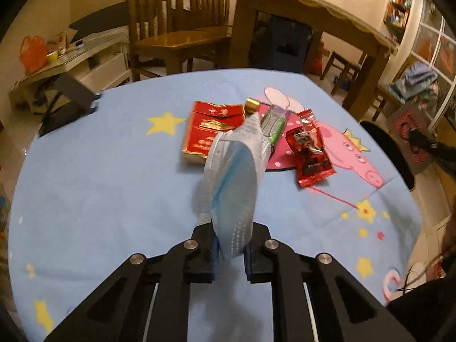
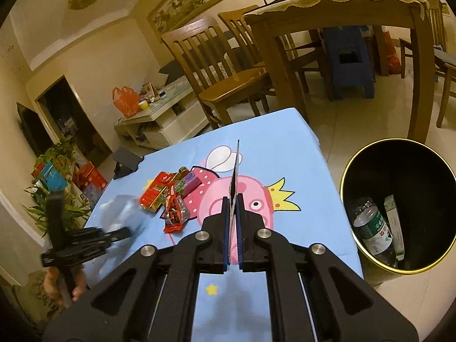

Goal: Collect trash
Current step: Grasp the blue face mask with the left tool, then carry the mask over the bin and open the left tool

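Note:
My left gripper (image 1: 230,252) is shut on a blue and white face mask (image 1: 232,176) and holds it upright above the blue tablecloth (image 1: 99,188). Beyond it lie a red cigarette pack (image 1: 209,129), a small gold-capped bottle (image 1: 252,105), a green wrapper (image 1: 272,125) and a red snack wrapper (image 1: 309,149). My right gripper (image 2: 234,213) is shut on a thin flat card (image 2: 236,168), seen edge-on, above the pink pig print. The left gripper (image 2: 114,235) with the blurred mask (image 2: 125,211) shows in the right wrist view. The same trash pile (image 2: 171,196) lies behind it.
A black bin with a gold rim (image 2: 399,205) stands on the floor right of the table, holding a plastic bottle (image 2: 373,230) and a box. A dark phone stand (image 1: 68,99) sits at the table's far left corner. Wooden chairs (image 1: 176,22) and a dining table (image 1: 313,8) stand behind.

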The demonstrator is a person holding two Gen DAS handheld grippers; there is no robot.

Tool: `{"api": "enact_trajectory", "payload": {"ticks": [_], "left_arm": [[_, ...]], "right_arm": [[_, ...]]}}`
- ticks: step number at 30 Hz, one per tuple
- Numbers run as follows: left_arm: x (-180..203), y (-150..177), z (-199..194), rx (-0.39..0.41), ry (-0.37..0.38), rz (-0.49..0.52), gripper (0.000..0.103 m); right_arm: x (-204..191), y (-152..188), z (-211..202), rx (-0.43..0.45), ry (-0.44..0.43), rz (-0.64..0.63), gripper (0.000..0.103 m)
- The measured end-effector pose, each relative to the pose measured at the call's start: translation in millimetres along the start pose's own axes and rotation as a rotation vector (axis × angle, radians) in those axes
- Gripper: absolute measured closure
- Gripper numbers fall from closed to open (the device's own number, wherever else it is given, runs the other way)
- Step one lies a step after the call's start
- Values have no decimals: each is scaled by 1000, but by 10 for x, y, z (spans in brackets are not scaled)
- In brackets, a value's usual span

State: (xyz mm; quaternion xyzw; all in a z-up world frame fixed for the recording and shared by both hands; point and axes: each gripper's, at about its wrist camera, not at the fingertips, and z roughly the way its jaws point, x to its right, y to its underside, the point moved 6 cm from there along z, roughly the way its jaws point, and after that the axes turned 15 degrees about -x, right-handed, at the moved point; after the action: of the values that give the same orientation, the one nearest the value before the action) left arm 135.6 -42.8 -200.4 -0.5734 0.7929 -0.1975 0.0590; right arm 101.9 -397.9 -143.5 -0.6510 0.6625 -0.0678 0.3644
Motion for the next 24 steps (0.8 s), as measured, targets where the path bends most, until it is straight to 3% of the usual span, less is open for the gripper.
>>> {"api": "enact_trajectory", "payload": {"ticks": [3,7,14,21,24], "left_arm": [[-72,114,-227,18,39,-37,91],[22,104,-380,47,6,-19,91],[543,-67,-384,68,19,70,90],[1433,-476,-398,106,74,216,90],[1826,-604,-387,122,88,281,90]], "right_arm": [[1,11,21,-7,2,5,98],[-44,21,18,-7,0,-4,98],[102,73,56,-43,38,14,98],[859,-329,-495,123,273,101,98],[1197,-365,-584,150,342,150,98]]}}
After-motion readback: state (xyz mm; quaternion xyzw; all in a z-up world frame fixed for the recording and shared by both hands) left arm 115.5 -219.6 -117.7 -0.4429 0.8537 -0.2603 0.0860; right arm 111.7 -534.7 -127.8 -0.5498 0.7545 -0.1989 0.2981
